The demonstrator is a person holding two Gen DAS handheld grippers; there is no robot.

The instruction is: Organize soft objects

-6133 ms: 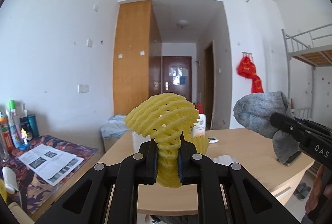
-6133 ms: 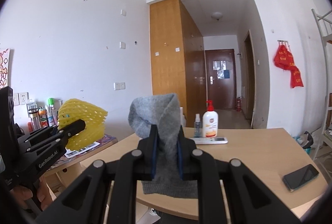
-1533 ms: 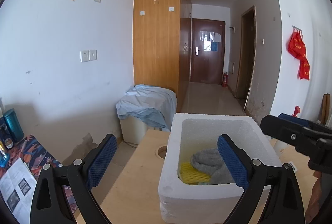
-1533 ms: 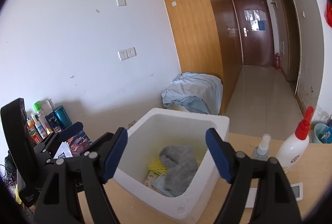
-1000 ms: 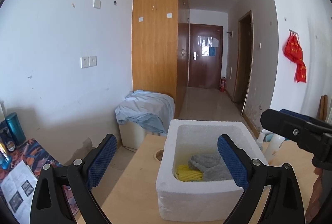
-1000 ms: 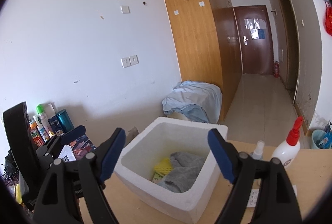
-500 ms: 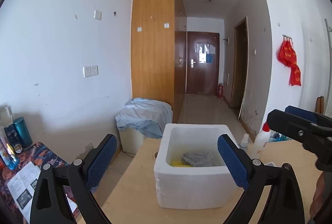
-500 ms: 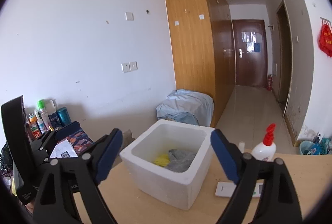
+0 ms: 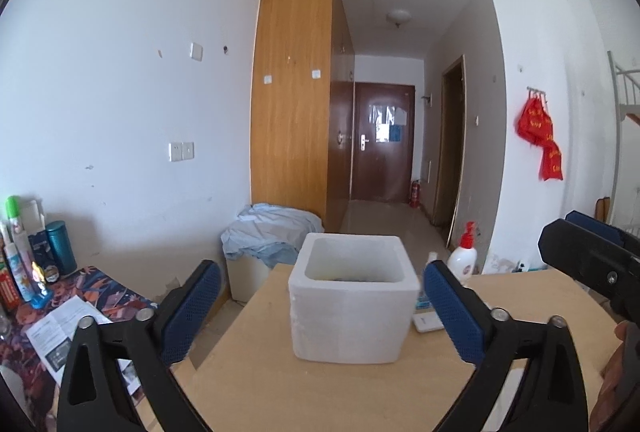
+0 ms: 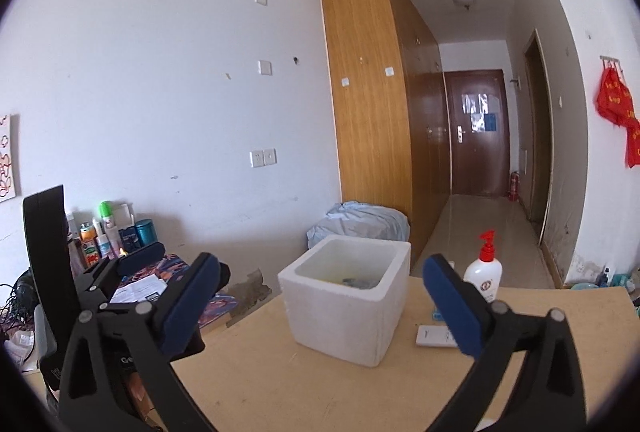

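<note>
A white foam box stands on the wooden table; it also shows in the right wrist view. A bit of grey cloth shows inside it over the rim; the yellow foam net is hidden by the wall. My left gripper is open and empty, held back from the box. My right gripper is open and empty, also back from the box. The right gripper shows at the right edge of the left wrist view, the left gripper at the left of the right wrist view.
A lotion pump bottle and a white remote lie right of the box. A side desk with bottles and papers is at left. A cloth-covered bin stands behind the table.
Both grippers, earlier shut on the yellow net and the grey cloth, are now open and empty. Both have pulled back and up from the box, which looks smaller; its contents are nearly hidden.
</note>
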